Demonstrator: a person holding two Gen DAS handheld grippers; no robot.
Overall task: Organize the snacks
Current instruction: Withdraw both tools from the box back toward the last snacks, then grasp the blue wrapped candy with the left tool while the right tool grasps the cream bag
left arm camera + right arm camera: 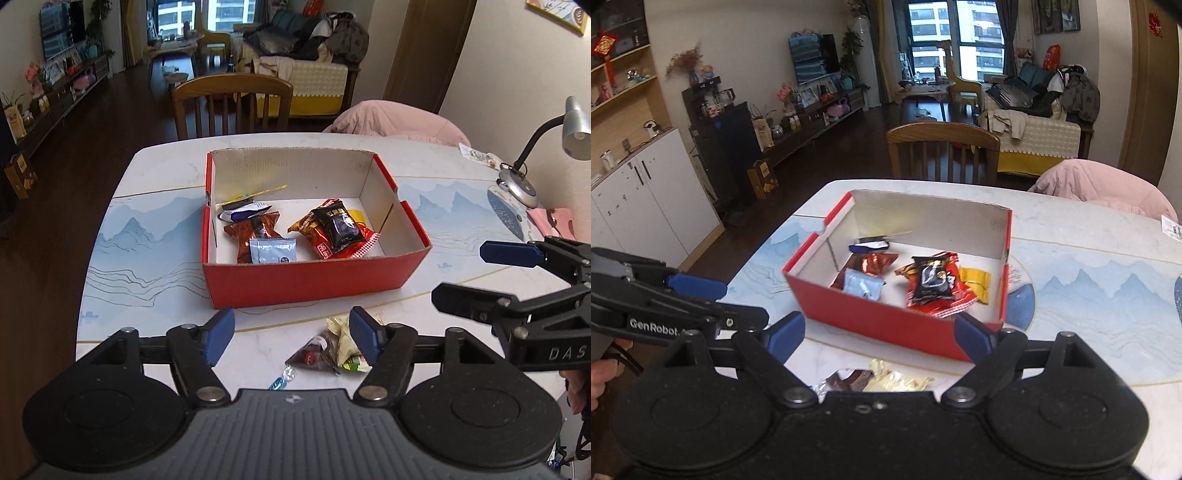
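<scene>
In the right wrist view, the loose snacks on the desk are half hidden behind the gripper's black body, so their count cannot be told. The red box has its near right corner covered by a blue finger pad. In the left wrist view, the yellow packet shows only a corner behind the red and black wrappers. The print on every wrapper is too small to read. The lamp is cut by the right edge.

Dim, cool indoor light; daylight enters through the far tall windows. Fisheye bending curves both views' edges. The glossy white marble-look table shows soft sheen, faint shadows.
</scene>
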